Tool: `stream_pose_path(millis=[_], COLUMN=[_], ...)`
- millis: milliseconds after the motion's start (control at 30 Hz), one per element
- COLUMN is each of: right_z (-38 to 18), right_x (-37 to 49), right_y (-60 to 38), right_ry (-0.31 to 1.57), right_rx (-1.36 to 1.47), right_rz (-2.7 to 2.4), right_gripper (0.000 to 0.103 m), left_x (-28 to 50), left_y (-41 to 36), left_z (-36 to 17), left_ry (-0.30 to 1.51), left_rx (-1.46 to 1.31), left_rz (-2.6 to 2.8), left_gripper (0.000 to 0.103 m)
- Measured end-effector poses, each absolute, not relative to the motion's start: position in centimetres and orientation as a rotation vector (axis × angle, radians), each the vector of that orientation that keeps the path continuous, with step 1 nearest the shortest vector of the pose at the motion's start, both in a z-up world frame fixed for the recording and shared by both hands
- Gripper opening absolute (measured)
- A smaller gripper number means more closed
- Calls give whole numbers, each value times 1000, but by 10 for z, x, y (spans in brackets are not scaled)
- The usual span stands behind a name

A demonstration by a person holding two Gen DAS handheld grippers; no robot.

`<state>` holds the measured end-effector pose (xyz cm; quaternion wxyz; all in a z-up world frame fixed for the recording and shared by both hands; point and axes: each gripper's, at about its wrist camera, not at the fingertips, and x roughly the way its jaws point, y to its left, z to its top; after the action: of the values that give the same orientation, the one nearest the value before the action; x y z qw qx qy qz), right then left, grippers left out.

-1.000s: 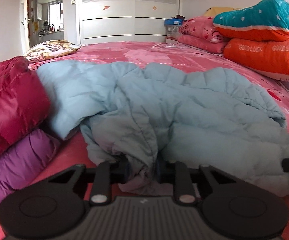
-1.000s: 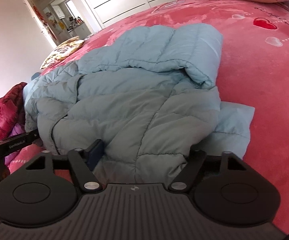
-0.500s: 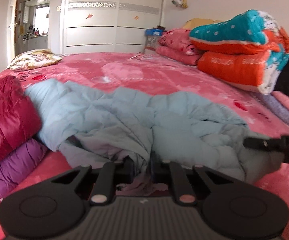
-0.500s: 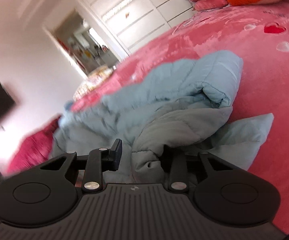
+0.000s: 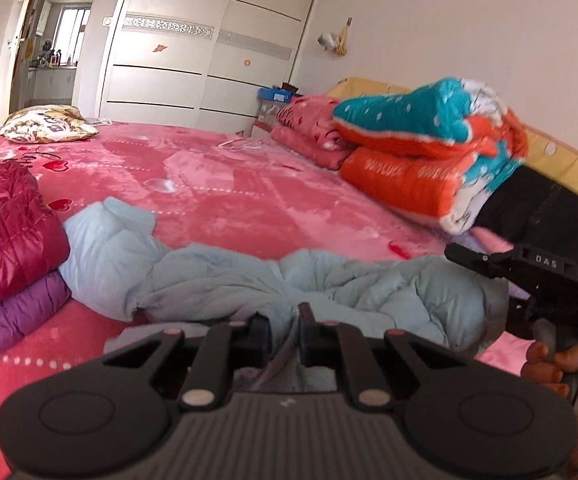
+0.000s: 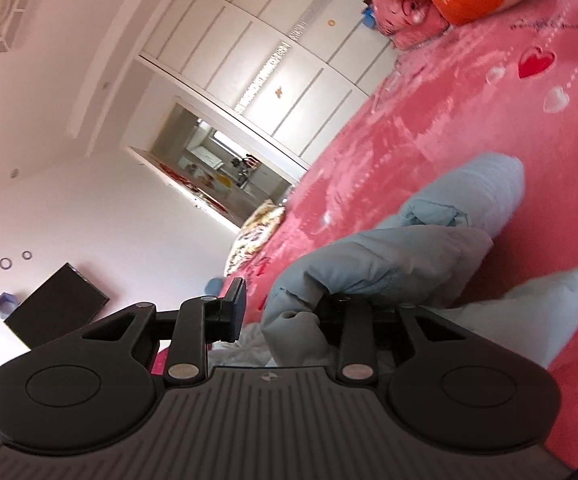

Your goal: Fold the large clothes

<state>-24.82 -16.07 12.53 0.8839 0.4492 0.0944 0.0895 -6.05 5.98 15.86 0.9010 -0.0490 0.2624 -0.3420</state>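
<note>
Pinching the pale blue padded coat [image 5: 217, 280] in both hand-held grippers

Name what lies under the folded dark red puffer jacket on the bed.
Under the dark red puffer jacket lies a purple puffer jacket, its edge showing. Its covered part, and anything beneath, is hidden.

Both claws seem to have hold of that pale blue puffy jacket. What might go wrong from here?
The left claw pinches only a thin fold of the pale blue jacket, so it may slip free. In the right claw, one pad shows bare beside the bunched fabric, so that hold may be loose.
</note>
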Motion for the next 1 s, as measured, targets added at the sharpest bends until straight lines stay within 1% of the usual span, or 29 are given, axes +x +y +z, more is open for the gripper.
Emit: stream_pose_path(millis=[133,200,300,400,433,467,533,600,633,667,700,733,767,800,933,1000], right_z=[133,136,133,122,115,110,101,99,101,102,103,106,108,110,114,118], right_x=[-262,-264,-257,-252,-250,-251,-253,-257,-261,-265,-269,-277,-282,-287,-304,-312], right_y=[-168,-173,-177,-176,-176,-176,-176,-177,-178,-177,-178,-175,-174,-175,-168,-166], right_ry=[202,217,259,349,379,400,430,449,454,457,457,454,449,446,446,446], right_rx=[984,947,871,789,778,774,770,763,755,743,734,728,720,707,591,528], right_rz=[169,96,-14,-86,-100,-106,-111,-107,-103,-100,-93,-83,-73,-64,-51,-24], right_gripper=[40,40,40,43,46,52,58,61,70,80,84,92,98,99,100,101], left_x=[-66,-61,-57,-57,-58,-60,-66,-74,-79,-85,-90,-96,-101,-107,-128,-136], left_y=[74,80,80,83,86,90,96,101,105,106,109,112,115,117,128,132], left_z=[167,165,153,138,135,132,126,120,117,115,113,112,110,110,111,112], left_ry=[591,619,640,670,680,689,704,708,710,711,710,706,700,693,657,636], left_rx=[-204,-241,-194,-138,-135,-140,-149,-144,-136,-122,-108,-93,-76,-60,-14,10], left_rz=[-714,-703,-656,-615,-611,-608,-600,-600,-602,-603,-604,-609,-616,-625,-684,-716], left_gripper=[10,10,10,12,13,13,14,19,20,23,28,30,34,38,47,55])
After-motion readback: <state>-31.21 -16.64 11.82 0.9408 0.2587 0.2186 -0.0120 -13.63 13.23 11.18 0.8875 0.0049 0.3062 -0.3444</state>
